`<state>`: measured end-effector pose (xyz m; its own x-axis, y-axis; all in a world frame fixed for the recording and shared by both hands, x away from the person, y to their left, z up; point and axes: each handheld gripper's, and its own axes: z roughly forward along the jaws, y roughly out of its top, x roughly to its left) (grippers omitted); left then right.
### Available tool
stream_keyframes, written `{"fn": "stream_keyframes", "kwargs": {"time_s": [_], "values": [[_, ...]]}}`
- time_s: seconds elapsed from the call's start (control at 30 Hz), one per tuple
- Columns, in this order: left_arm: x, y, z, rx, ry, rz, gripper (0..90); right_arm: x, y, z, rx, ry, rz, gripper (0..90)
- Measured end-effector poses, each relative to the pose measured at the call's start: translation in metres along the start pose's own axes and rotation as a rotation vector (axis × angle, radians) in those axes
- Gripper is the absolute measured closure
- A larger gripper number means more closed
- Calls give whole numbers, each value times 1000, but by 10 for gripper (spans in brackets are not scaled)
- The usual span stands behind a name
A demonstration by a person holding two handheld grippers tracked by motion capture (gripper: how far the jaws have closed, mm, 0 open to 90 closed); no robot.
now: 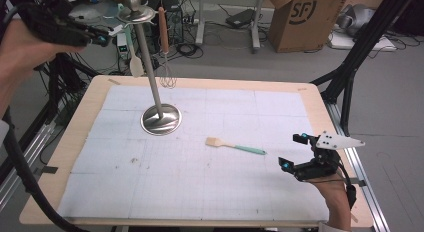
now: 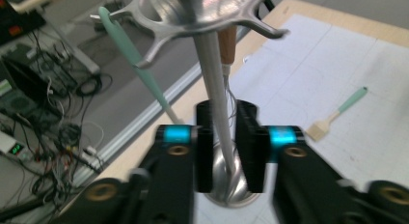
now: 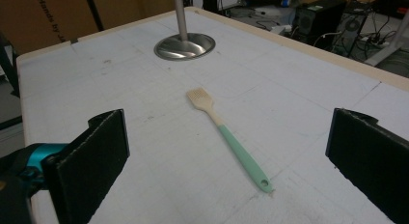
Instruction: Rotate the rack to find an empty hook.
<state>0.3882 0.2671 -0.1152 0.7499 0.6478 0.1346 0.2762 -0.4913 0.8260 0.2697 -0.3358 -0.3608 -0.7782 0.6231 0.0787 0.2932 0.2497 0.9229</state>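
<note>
- Left tongs (image 1: 102, 40): upper left of the high view, held up in the air beside the hook crown of the utensil stand (image 1: 154, 92). Jaws parted a little, nothing pinched. In the left gripper view the stand's pole runs through the gap between the pads; can't tell whether either pad touches it.
- Right tongs (image 1: 294, 151): lower right of the high view, low over the table (image 1: 85, 142), jaws spread wide, empty.
- Basting brush (image 1: 235, 146), tan head, mint handle: flat on the white mat, right of centre, just left of the right tongs. In the right gripper view it lies between the two pads but farther out, handle end nearest the camera.
- Stand: round steel base on the mat, upper centre-left; pole upright.
- Hanging from the crown: mint-handled spatula (image 1: 134, 59) on the left, wooden-handled whisk (image 1: 165, 57) on the right, both past the far table edge.
</note>
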Motion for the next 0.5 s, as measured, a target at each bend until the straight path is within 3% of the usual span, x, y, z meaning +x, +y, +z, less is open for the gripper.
{"fn": "stream_keyframes", "kwargs": {"time_s": [0.1, 0.23, 0.5], "values": [[-9, -17, -2, -35, -12, 31, 501, 1, 0, 1, 1, -2, -3, 3], [-26, -41, -2, -65, -14, 73, 275, 2, 1, 3, 2, -2, -8, 3], [-54, -78, 4, -116, -83, 91, 16, 4, 2, 5, 2, -1, -6, 3]]}}
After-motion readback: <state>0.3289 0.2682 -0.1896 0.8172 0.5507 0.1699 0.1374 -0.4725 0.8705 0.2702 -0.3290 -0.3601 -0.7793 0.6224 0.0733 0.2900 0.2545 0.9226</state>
